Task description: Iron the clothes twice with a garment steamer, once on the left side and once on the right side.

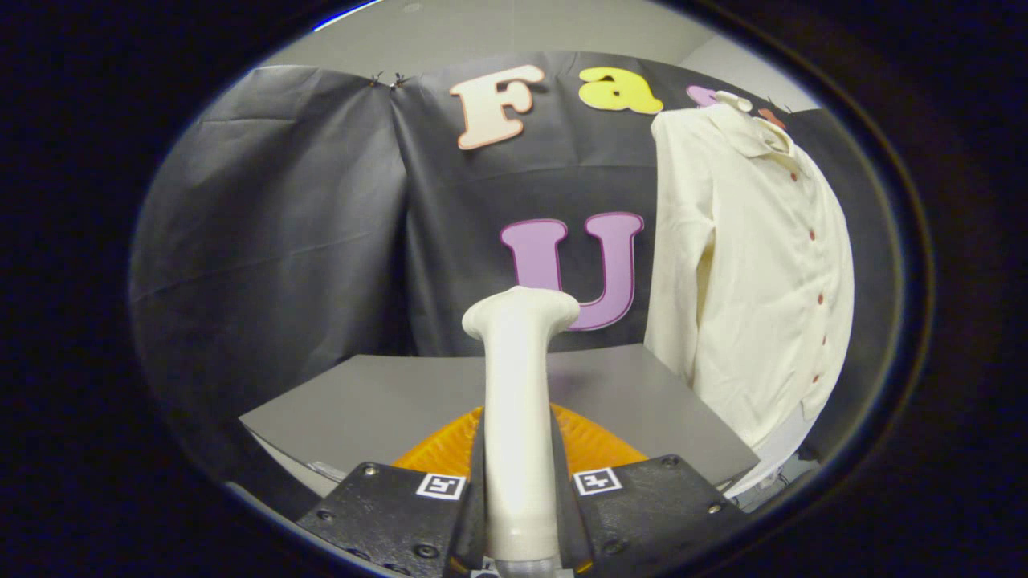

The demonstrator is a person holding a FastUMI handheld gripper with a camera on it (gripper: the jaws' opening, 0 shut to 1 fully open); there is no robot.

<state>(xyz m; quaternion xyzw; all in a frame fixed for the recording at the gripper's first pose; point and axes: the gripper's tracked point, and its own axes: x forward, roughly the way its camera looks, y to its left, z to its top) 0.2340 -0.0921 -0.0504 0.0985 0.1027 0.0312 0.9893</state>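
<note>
Gripper (520, 490) clamped on steamer (520, 385) handle, above grey table (385, 401). Shirt (755, 265) hanging right of steamer, apart. Risk: twisting in grip on first contact.

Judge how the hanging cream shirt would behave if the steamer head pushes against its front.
The shirt probably yields and swings, since it hangs free. Its soft folds suggest floppy, light cloth. The steamer, held between the gripper jaws, looks rigid.
</note>
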